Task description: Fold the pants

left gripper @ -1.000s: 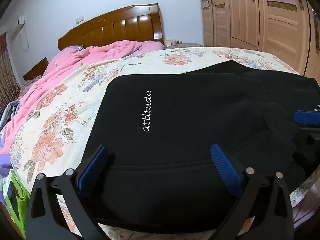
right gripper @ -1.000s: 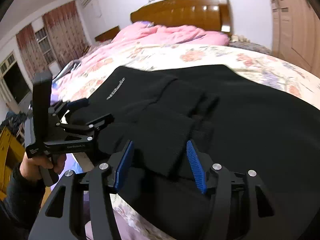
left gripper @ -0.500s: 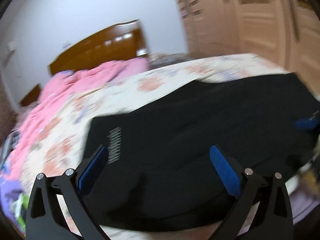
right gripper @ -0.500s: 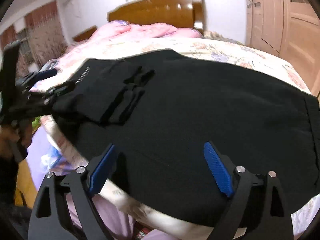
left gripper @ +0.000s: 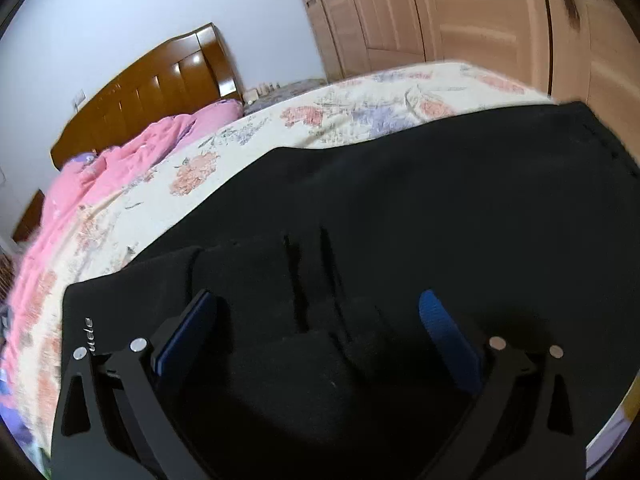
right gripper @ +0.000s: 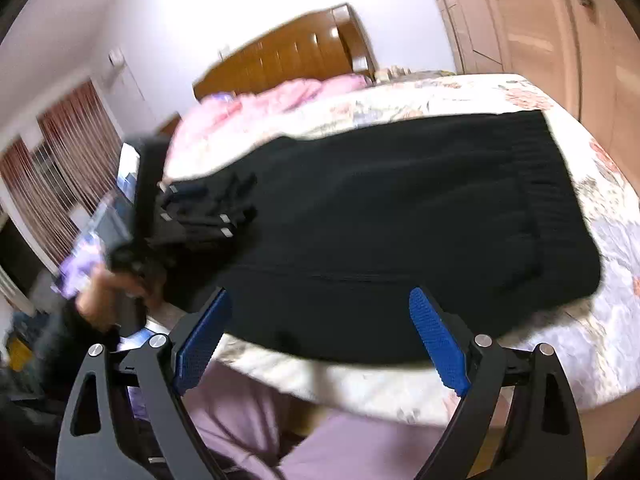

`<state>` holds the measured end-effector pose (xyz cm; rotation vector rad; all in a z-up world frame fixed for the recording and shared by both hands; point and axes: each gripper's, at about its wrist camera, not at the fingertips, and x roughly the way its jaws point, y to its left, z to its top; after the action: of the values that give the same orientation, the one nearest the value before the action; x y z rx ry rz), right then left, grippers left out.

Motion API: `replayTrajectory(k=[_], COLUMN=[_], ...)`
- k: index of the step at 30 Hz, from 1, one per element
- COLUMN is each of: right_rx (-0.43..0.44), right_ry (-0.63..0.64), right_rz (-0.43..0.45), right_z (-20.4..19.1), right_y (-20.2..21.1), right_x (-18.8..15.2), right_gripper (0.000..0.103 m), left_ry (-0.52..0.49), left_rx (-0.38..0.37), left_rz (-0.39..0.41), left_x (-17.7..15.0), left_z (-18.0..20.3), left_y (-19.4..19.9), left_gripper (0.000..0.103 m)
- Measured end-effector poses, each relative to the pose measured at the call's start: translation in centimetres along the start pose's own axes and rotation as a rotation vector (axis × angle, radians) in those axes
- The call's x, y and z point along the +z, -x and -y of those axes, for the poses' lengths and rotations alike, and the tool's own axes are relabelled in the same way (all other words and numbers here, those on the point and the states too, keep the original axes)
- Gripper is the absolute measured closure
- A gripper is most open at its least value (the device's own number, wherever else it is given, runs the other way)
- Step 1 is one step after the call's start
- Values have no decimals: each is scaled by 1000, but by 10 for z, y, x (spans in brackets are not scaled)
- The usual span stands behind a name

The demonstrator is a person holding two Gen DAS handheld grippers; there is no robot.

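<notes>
Both grippers slide along the bed toward the wardrobe end

The right gripper (right gripper: 316, 340), earlier narrowed over a folded flap of the black fabric pants (right gripper: 400, 216), now spreads its jaws wide and empty near the floral bedspread (right gripper: 560, 340)'s edge; the left gripper (left gripper: 316, 332) now hovers over that flap.

Left tool (left gripper: 318, 336) open above black pants (left gripper: 420, 216) on floral bedspread (left gripper: 360, 108).

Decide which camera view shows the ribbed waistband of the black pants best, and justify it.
The right wrist view: the ribbed waistband lies fully visible across the bed. The left wrist view catches only a blurred stitched edge at its right border.
</notes>
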<state>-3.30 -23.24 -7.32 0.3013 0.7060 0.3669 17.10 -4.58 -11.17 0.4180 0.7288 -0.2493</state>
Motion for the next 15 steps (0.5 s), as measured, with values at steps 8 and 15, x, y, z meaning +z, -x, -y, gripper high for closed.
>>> replayTrajectory(k=[8,15], right_rx=[-52,-149], right_ry=[-192,-6], right_rz=[116,127], right_z=[59,24], right_y=[56,5], right_x=[-12,57], right_gripper=[15,15], left_ry=[16,28], left_rx=[14,-4], left_rz=[20,12], left_x=[-4,-4], left_z=[1,-1], left_y=[-2,4], left_gripper=[1,2])
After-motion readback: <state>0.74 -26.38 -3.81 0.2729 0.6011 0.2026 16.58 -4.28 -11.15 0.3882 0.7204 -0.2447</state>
